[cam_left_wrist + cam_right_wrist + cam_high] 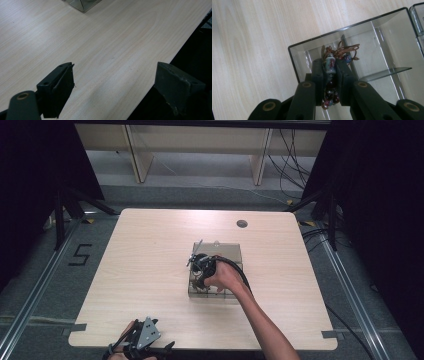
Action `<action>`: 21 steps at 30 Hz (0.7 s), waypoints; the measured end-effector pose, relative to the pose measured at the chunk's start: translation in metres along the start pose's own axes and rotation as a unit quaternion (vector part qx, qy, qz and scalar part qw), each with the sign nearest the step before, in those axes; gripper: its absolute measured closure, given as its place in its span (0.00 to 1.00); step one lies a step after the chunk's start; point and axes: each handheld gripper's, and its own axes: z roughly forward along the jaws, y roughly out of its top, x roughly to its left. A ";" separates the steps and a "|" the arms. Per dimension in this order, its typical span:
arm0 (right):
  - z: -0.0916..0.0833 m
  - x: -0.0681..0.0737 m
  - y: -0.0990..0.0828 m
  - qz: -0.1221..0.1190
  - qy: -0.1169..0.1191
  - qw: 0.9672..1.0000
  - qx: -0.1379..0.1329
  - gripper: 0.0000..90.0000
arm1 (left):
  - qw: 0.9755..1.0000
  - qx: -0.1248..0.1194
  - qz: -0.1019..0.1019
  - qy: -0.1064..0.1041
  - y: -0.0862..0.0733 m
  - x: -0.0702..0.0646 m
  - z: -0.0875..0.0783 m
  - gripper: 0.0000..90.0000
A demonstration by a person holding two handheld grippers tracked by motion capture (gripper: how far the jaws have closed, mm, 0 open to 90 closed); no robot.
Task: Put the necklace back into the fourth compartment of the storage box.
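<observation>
A smoky clear plastic box (229, 251) with dividers sits at the middle of the wooden table (145, 265). My right gripper (199, 266) hangs over the box's left part, pointing down. In the right gripper view it (330, 64) is shut on a string of beads (345, 57) on brown cord: a pale painted bead and dark red ones sit between the jaws, and the cord's loose end hangs into a corner compartment of the box (319, 43). My left gripper (152, 336) rests at the table's front left edge. Its jaws (115, 71) are open with nothing between them.
A thin divider (387, 71) crosses the box's inside. Another clear part (418, 17) lies at the box's far side. A round cable hole (242, 224) sits near the table's back right. The box's corner (82, 4) lies far ahead of my left gripper.
</observation>
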 end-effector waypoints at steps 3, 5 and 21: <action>0.002 0.000 0.001 0.000 0.002 1.000 -0.001 0.88 | 1.000 -0.001 -0.003 0.000 0.000 -0.001 0.000 0.17; 0.003 0.000 0.001 0.001 0.003 1.000 0.001 0.88 | 1.000 -0.001 -0.001 0.001 0.000 0.000 0.000 0.17; 0.015 0.001 0.007 0.000 0.017 1.000 -0.001 0.82 | 1.000 0.005 0.005 0.004 0.000 0.001 -0.001 0.17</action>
